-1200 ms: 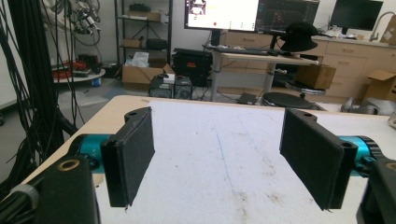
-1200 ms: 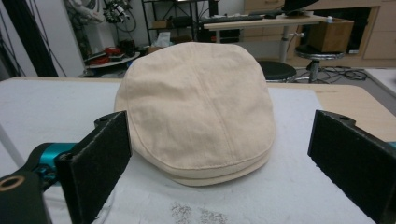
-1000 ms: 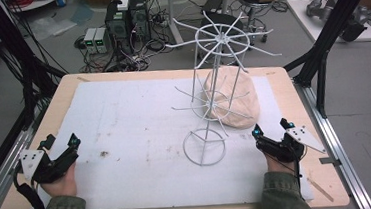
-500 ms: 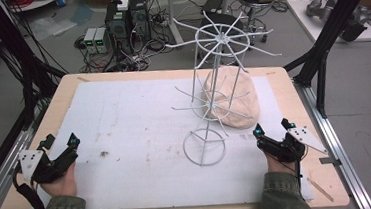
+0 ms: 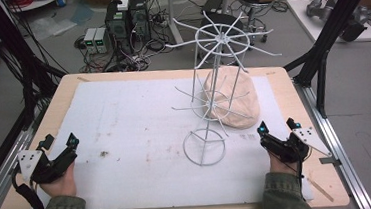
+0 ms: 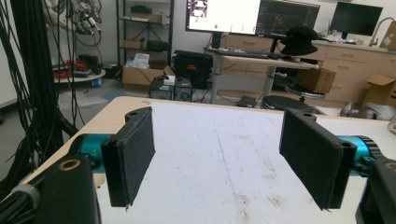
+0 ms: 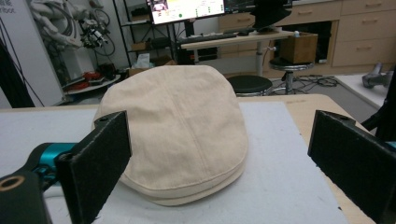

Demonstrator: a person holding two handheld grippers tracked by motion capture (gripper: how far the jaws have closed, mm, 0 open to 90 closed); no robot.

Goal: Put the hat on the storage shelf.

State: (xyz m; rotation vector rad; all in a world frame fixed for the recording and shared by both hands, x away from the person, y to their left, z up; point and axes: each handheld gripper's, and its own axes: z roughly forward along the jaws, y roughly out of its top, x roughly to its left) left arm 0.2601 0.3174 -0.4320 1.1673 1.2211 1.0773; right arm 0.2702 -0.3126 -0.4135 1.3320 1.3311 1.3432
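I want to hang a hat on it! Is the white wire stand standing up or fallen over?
Standing up. The white wire stand rests on its round base ring on the white mat, pole upright, spokes spread above the beige fabric cap.

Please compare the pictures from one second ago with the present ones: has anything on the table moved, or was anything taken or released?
Nothing visibly changed. The left gripper and the right gripper rest open at the near corners of the table, holding nothing. The beige cap lies behind the white wire rack, as before.
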